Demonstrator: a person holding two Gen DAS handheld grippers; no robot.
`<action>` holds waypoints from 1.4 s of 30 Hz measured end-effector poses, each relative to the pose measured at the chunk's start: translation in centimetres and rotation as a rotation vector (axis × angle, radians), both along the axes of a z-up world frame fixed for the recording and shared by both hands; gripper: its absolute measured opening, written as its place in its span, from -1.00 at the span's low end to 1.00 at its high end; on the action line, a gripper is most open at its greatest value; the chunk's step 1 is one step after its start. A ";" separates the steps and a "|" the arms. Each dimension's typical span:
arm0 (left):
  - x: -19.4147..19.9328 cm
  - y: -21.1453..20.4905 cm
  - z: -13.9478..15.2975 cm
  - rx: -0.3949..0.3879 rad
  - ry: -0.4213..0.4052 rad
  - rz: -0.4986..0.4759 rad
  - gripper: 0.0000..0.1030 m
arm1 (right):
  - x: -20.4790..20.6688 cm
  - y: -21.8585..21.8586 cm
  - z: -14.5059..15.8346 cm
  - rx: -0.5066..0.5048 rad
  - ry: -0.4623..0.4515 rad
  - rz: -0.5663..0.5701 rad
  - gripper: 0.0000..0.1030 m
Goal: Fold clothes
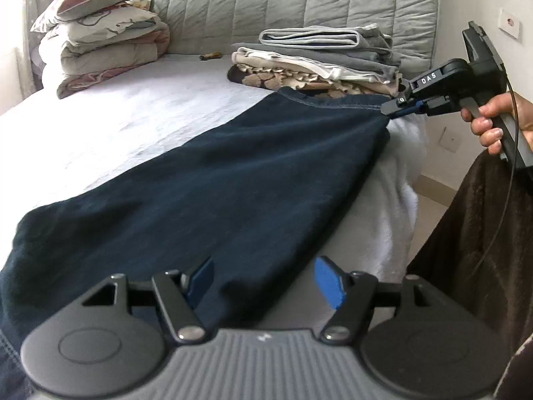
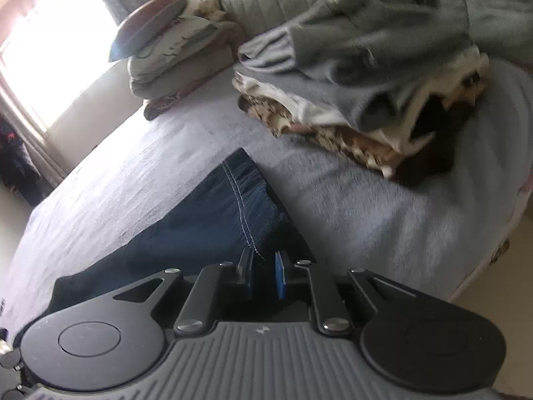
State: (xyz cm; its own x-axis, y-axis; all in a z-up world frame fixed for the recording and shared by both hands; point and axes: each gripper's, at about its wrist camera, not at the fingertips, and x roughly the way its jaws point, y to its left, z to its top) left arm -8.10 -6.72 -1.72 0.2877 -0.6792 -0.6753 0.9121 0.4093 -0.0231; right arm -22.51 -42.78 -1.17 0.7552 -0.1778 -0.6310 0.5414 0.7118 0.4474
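Overhead | left gripper (image 1: 265,281) jaws spread above dark garment (image 1: 206,180) on bed (image 1: 116,123) | right gripper (image 2: 263,275) pinching stitched hem, its gripping hand (image 1: 499,120) seen only from left wrist.

Black hand-held gripper (image 1: 389,108), blue pads (image 1: 328,281), seemingly "DAS" label.

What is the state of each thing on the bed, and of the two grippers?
Navy garment: spread flat on the bed, one corner pinched.
Clothes stack: folded, piled near the headboard.
Pillows: stacked at the far corner.
Left gripper: jaws open over the garment, holding nothing.
Right gripper: jaws shut on the garment's stitched edge.
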 end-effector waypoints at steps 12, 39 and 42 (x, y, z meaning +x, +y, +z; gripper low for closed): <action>-1.2 0.8 -1.6 0.031 -0.138 -0.028 -0.44 | 0.8 -0.7 -1.6 0.038 0.035 -0.002 -0.71; -0.2 5.2 1.4 -0.061 -0.059 -0.002 -0.60 | -2.0 -4.1 -1.5 0.262 -0.081 -0.114 -0.30; 1.4 7.1 2.2 -0.110 -0.039 0.107 -0.03 | -0.8 -3.3 -0.7 0.218 -0.084 -0.093 -0.30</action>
State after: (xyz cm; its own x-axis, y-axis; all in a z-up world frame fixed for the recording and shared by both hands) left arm -6.72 0.41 0.46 0.3868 -0.7128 -0.5851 0.8647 0.5008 -0.0384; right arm -23.31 -46.04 -1.85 0.7932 -0.1158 -0.5978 0.5546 0.5426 0.6308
